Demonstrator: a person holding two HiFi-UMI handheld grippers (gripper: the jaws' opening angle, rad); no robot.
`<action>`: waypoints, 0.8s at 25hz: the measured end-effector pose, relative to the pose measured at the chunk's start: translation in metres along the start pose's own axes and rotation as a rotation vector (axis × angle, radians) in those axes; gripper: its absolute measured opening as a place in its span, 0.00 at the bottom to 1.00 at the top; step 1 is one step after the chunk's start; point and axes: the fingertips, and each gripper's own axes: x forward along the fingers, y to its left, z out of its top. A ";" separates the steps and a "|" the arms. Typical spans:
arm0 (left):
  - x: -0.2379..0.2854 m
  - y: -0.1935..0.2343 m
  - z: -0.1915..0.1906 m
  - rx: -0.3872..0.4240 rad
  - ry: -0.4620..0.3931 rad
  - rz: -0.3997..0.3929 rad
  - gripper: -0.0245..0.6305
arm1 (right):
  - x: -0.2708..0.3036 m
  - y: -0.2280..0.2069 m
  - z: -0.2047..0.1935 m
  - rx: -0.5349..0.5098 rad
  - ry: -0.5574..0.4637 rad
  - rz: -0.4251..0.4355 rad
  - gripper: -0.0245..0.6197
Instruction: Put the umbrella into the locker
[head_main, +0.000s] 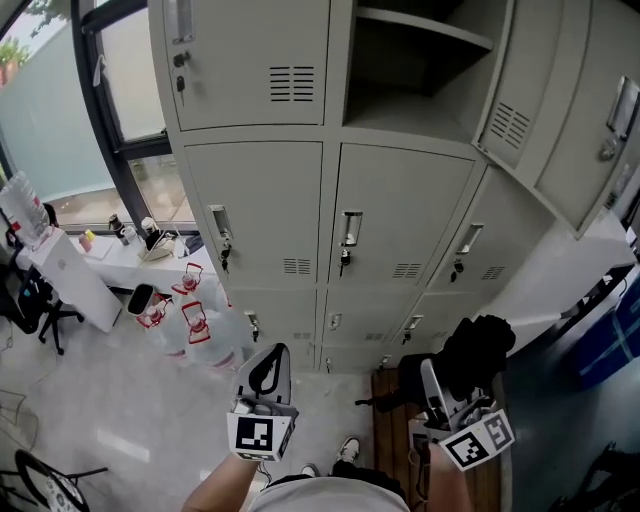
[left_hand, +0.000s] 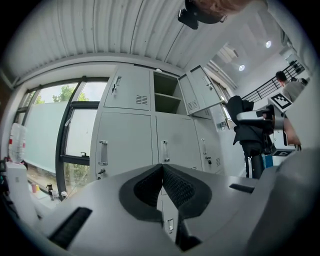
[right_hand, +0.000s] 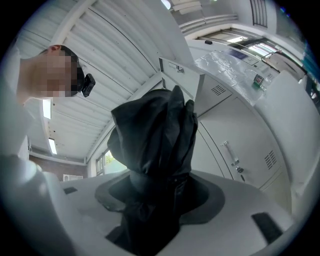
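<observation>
Head view: my left claw (head_main: 266, 372) sits at 6 o'clock, clenched on nothing. My right claw (head_main: 450, 388), at 5 o'clock, grasps the folded black umbrella (head_main: 478, 350). The open locker (head_main: 400, 110) is up at 12 to 1 o'clock, its door (head_main: 530, 110) swung right, well apart from the umbrella.

Left gripper view: my pads (left_hand: 175, 187) meet with nothing between them. The locker (left_hand: 165, 102) shows at 12 o'clock and the umbrella (left_hand: 245, 131) at 3.

Right gripper view: bunched fabric fills the gap and stands up toward 12. I cannot tell if the shaft is caught too.

I judge that if I hold cloth alone, the umbrella could swivel or slide out on the lift. Its end could also knock the door or the shelf (head_main: 425, 28) on the way in.
</observation>
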 end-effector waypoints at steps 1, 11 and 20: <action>0.006 -0.001 0.001 0.001 -0.003 0.004 0.07 | 0.007 -0.002 0.004 -0.003 -0.001 0.017 0.45; 0.054 -0.007 0.004 -0.016 -0.016 0.018 0.07 | 0.094 -0.009 0.060 -0.046 -0.011 0.191 0.45; 0.073 -0.010 0.009 -0.020 -0.029 0.012 0.07 | 0.151 -0.001 0.121 -0.200 -0.023 0.277 0.45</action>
